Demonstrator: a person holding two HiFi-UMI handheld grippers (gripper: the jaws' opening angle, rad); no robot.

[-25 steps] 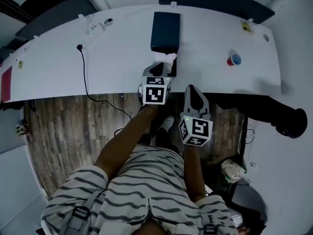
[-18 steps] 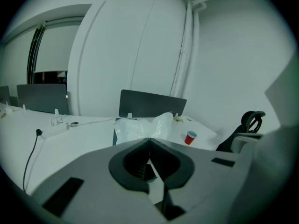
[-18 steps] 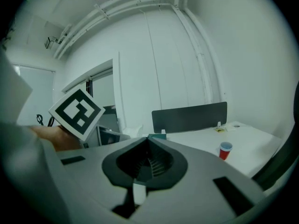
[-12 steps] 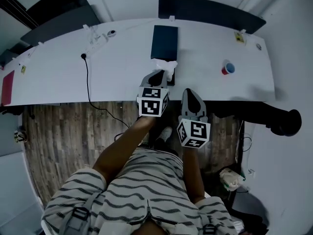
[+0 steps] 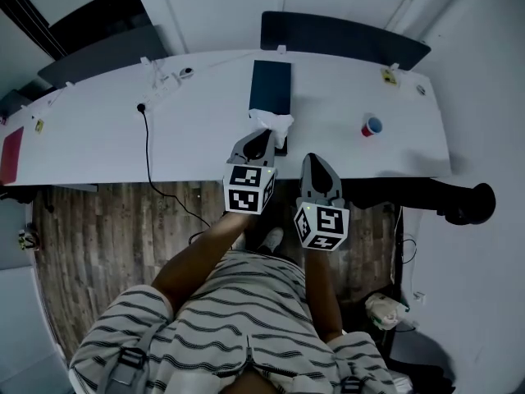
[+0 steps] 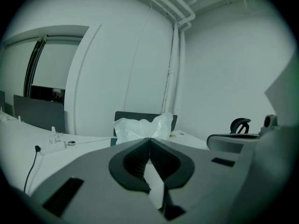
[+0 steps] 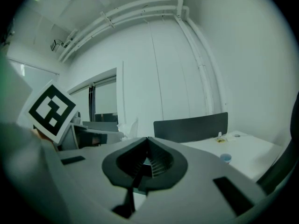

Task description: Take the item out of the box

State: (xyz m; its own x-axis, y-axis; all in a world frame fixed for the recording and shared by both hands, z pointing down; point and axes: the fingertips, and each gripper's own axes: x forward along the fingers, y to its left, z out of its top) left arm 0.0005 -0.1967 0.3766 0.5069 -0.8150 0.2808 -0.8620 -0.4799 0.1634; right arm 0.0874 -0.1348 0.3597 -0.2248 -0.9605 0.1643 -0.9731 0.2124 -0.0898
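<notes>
A dark blue box (image 5: 271,89) lies on the white table (image 5: 197,130), its long side pointing away from me. At its near end a crumpled white plastic-wrapped item (image 5: 271,121) sticks up. My left gripper (image 5: 257,140) is shut on that item; in the left gripper view the white plastic (image 6: 140,127) bulges just above the closed left gripper (image 6: 149,139). My right gripper (image 5: 317,164) hovers at the table's near edge, to the right of the left one. It is shut with nothing in it, as the right gripper (image 7: 147,138) shows in its own view.
A small blue-and-red cup (image 5: 372,126) stands on the table's right part. A black cable (image 5: 148,142) and a white power strip (image 5: 160,80) lie on the left part. A dark partition (image 5: 344,43) runs behind the table. A black chair base (image 5: 459,202) is at the right.
The table and box have slid lower and look smaller in the head view. My left gripper stays shut on the white item, drawn slightly back from the box. The right gripper holds its place.
</notes>
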